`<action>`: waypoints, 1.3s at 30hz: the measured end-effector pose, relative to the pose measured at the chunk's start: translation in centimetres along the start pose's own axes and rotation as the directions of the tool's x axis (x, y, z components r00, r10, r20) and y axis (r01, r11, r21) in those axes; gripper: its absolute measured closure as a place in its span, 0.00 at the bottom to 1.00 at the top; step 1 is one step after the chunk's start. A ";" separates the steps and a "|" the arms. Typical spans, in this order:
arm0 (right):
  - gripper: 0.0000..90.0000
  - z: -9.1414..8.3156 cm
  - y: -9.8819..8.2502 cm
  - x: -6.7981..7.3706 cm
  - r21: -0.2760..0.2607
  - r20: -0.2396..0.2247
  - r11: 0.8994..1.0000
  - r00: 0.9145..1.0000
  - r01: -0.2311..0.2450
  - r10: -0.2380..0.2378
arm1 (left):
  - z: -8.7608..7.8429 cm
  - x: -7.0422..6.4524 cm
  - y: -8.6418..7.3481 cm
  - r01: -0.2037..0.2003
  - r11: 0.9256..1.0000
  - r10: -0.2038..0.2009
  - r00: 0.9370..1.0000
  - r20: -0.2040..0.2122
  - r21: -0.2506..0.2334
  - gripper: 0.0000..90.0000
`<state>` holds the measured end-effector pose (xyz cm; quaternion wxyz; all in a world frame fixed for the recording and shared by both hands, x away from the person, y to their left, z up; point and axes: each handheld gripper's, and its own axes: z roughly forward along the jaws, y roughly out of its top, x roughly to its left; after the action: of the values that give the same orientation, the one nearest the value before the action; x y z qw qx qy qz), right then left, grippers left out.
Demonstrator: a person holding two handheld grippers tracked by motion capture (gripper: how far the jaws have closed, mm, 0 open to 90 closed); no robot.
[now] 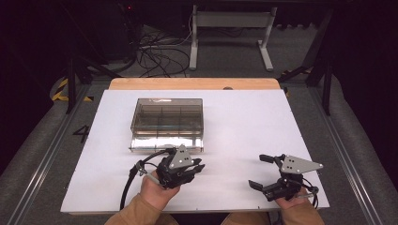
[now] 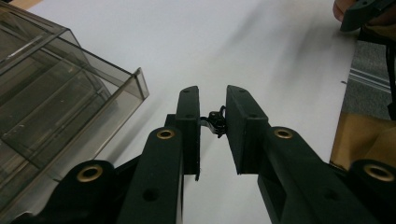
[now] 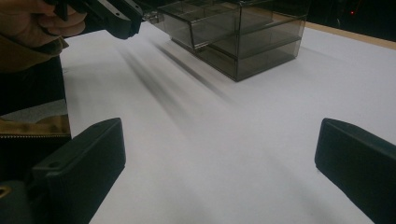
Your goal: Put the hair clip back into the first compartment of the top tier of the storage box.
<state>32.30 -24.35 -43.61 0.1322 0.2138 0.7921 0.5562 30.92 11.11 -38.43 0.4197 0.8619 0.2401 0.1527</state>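
Up close, small black clip (image 2: 216,122) between left claw (image 2: 213,122) pads.

Bright white table (image 1: 244,140), dark surroundings; streaky shadows, soft focus up close.

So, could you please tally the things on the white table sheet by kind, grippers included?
Clear smoky drawer boxes: 1
Small black clips, held in the left gripper: 1
Grippers: 2, the left one and the right gripper
Total: 4

A dark number 4 (image 1: 80,133) is painted on the grey floor (image 1: 42,140) beside the table's left edge.
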 end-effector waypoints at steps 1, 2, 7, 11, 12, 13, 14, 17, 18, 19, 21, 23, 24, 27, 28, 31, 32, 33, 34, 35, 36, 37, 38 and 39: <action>0.02 0.0 0.0 0.0 0.000 0.000 1.000 1.000 0.000 0.000 | -0.1 0.1 0.0 -0.001 1.000 0.001 1.000 -0.003 -0.002 0.84; 0.02 0.0 0.0 0.0 0.000 0.000 1.000 1.000 0.000 0.000 | -0.2 0.1 0.0 0.001 1.000 -0.001 1.000 -0.006 -0.003 0.84; 0.02 0.0 0.0 0.0 0.001 0.001 1.000 1.000 0.000 0.000 | -0.9 0.5 0.1 0.008 1.000 -0.008 1.000 -0.026 -0.018 0.84; 0.02 0.0 0.0 0.0 -0.001 0.003 1.000 1.000 0.001 -0.001 | -1.6 1.0 0.2 0.012 1.000 -0.014 0.999 -0.044 -0.029 0.84; 0.02 0.0 0.0 0.0 -0.001 0.003 1.000 1.000 0.001 -0.001 | -1.8 1.1 0.2 0.012 0.999 -0.014 0.999 -0.049 -0.031 0.84; 0.02 0.0 0.0 0.0 0.000 0.003 1.000 1.000 0.002 -0.002 | -2.0 1.3 0.2 0.019 0.999 -0.020 0.998 -0.051 -0.034 0.84; 0.02 0.0 0.0 0.0 0.000 0.003 1.000 1.000 0.002 -0.002 | -2.1 1.4 0.1 0.021 0.999 -0.023 0.998 -0.054 -0.037 0.84; 0.02 0.0 0.0 0.0 0.000 0.002 1.000 1.000 0.001 -0.001 | -2.6 1.8 0.1 0.027 0.999 -0.030 0.997 -0.065 -0.044 0.84; 0.02 -0.1 0.0 0.0 0.000 0.003 1.000 1.000 0.001 -0.001 | -2.8 2.0 0.1 0.029 0.999 -0.032 0.997 -0.070 -0.045 0.84; 0.02 0.0 0.0 0.0 0.000 0.003 1.000 1.000 0.001 -0.001 | -2.9 2.1 0.1 0.033 0.998 -0.036 0.997 -0.073 -0.046 0.84; 0.02 0.0 0.0 0.0 0.000 0.003 1.000 1.000 0.001 -0.001 | -3.2 2.3 0.0 0.036 0.998 -0.040 0.996 -0.081 -0.050 0.84; 0.03 0.0 0.0 0.0 0.000 0.003 1.000 1.000 0.002 -0.002 | -3.4 2.6 0.0 0.041 0.998 -0.045 0.995 -0.089 -0.049 0.84; 0.02 0.0 0.0 0.0 0.001 0.003 1.000 1.000 0.001 -0.001 | -3.5 2.7 0.0 0.044 0.998 -0.049 0.994 -0.094 -0.047 0.84; 0.03 0.0 0.0 0.0 0.001 0.003 1.000 1.000 0.001 -0.001 | -3.9 3.1 -0.1 0.052 0.997 -0.057 0.993 -0.106 -0.050 0.84; 0.02 0.0 0.0 0.0 0.001 0.003 1.000 1.000 0.001 -0.001 | -4.0 3.2 -0.2 0.053 0.997 -0.059 0.992 -0.114 -0.051 0.84; 0.02 0.0 0.0 0.0 0.002 0.002 1.000 1.000 0.001 -0.001 | -4.5 3.6 -0.3 0.062 0.996 -0.069 0.989 -0.127 -0.056 0.84; 0.02 0.0 0.0 0.0 0.002 0.001 1.000 1.000 0.000 0.000 | -4.6 3.7 -0.3 0.065 0.996 -0.073 0.989 -0.132 -0.059 0.84; 0.02 0.0 0.0 0.0 0.002 0.001 1.000 1.000 0.000 0.000 | -4.8 3.9 -0.4 0.071 0.996 -0.078 0.988 -0.134 -0.061 0.84; 0.02 0.0 0.0 0.0 0.002 0.001 1.000 1.000 0.000 0.000 | -4.9 4.0 -0.4 0.073 0.995 -0.081 0.987 -0.138 -0.063 0.84; 0.03 0.0 0.0 0.0 0.002 0.001 1.000 1.000 0.000 0.000 | -5.2 4.2 -0.4 0.077 0.995 -0.086 0.986 -0.145 -0.068 0.84; 0.03 0.0 0.0 0.0 0.002 0.001 1.000 1.000 -0.001 0.001 | -5.2 4.2 -0.4 0.077 0.995 -0.086 0.986 -0.145 -0.068 0.84; 0.02 0.0 0.0 0.0 0.003 0.000 1.000 1.000 -0.002 0.002 | -5.3 4.3 -0.5 0.078 0.995 -0.087 0.985 -0.147 -0.069 0.84; 0.02 0.0 0.0 0.0 0.002 0.001 1.000 1.000 -0.001 0.001 | -5.4 4.4 -0.5 0.080 0.994 -0.090 0.984 -0.151 -0.069 0.84; 0.02 0.0 0.0 0.0 0.002 0.000 1.000 1.000 -0.001 0.001 | -5.5 4.5 -0.5 0.080 0.994 -0.090 0.983 -0.161 -0.070 0.84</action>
<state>32.29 -24.33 -43.63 0.1316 0.2145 0.7925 0.5555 32.01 17.45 -35.24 0.4315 0.8217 0.3056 0.2126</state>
